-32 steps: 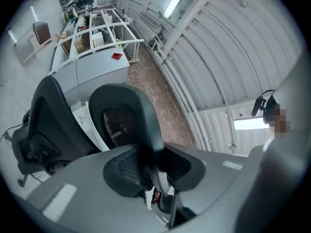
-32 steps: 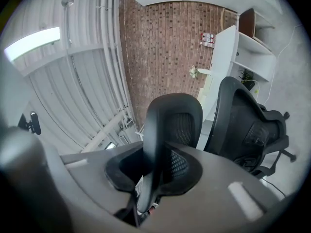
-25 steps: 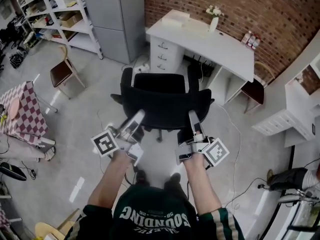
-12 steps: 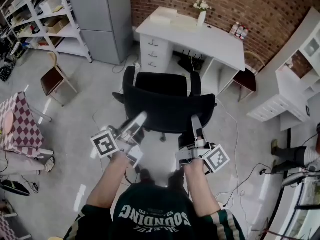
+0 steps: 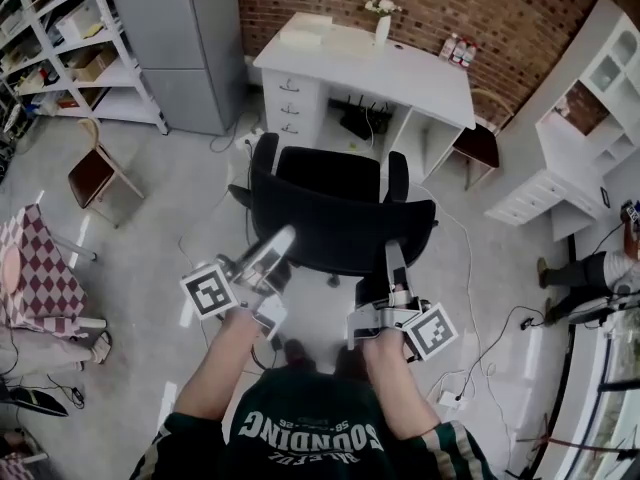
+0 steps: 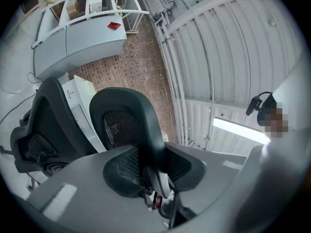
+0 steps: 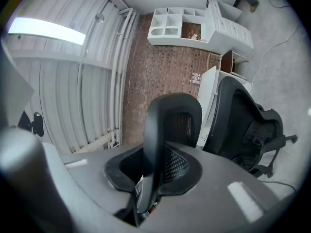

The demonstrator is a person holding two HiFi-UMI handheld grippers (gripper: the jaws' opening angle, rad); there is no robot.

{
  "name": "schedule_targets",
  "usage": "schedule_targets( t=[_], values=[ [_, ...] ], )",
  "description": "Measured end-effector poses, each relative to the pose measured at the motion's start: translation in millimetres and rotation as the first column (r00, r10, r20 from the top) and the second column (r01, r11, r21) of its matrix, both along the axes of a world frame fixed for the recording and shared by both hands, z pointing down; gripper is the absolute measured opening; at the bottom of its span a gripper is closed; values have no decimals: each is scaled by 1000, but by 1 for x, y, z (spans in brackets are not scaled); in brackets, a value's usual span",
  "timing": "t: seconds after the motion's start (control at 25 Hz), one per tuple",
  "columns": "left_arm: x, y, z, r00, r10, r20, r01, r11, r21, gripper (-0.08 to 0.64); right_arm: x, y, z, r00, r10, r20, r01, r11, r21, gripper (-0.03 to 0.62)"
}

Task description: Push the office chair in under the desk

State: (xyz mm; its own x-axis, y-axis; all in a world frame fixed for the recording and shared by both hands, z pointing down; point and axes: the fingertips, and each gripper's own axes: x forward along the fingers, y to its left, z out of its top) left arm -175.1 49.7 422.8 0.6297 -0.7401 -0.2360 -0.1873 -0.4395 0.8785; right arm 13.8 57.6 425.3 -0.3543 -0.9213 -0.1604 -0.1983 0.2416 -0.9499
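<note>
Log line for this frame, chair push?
left claw: shut on office chair back rim | right claw: shut on back rim | desk: ahead, chair seat not under it yet

The office chair (image 5: 335, 218) is black. It stands upright on the grey floor (image 5: 170, 258). Its wide back (image 5: 340, 243) is see-through mesh with a smooth black edge. The back is on the side away from the worktop (image 5: 400, 68), and the seat (image 5: 335, 176) faces it. One armrest (image 5: 264, 156) sticks out on the left and one armrest (image 5: 397, 178) on the right. The worktop is white and long and stands by a brick wall (image 5: 520, 18). It has three drawers (image 5: 285, 113) at its left end and an open gap (image 5: 365, 123) beside them. The chair is close in front of that gap but not yet under the worktop.
</note>
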Motion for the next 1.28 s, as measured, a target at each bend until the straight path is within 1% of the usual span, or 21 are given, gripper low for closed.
schedule_targets(
  t=[0.16, 0.28, 0.48, 0.68, 0.76, 0.88, 0.96, 1.12, 1.28],
  values=[
    [4, -7, -5, 999, 16, -32, -16, 1000, 8, 101, 7, -3, -3, 998, 51, 26, -51, 999, 14, 43],
    [7, -15, -8, 998, 20, -62, -19, 1000, 9, 104, 9, -10, -5, 997, 57, 58, -58, 998, 14, 46],
    [9, -19, -8, 996, 23, -83, -21, 999, 29, 106, 11, -14, -4, 997, 43, 58, -45, 999, 23, 44],
    [6, -24, -10, 994, 31, -104, -28, 999, 23, 102, 9, -14, -6, 995, 83, 61, -84, 996, 10, 44],
    [3, -28, -11, 994, 33, -108, -31, 999, 22, 97, 6, -12, -7, 993, 102, 53, -103, 995, 18, 43],
    [-4, -36, -13, 991, 24, -130, -22, 1000, 14, 91, -2, -16, -9, 993, 94, 64, -97, 994, 41, 57],
    [-6, -40, -16, 989, 24, -145, -23, 1000, 13, 87, -4, -18, -10, 993, 100, 66, -102, 994, 38, 57],
    [-5, -43, -19, 988, 32, -150, -30, 999, 19, 86, -3, -18, -10, 990, 126, 60, -129, 991, 47, 58],
    [-4, -50, -22, 985, 41, -168, -39, 999, 14, 82, -3, -25, -13, 990, 128, 67, -131, 990, 55, 58]
  ],
)
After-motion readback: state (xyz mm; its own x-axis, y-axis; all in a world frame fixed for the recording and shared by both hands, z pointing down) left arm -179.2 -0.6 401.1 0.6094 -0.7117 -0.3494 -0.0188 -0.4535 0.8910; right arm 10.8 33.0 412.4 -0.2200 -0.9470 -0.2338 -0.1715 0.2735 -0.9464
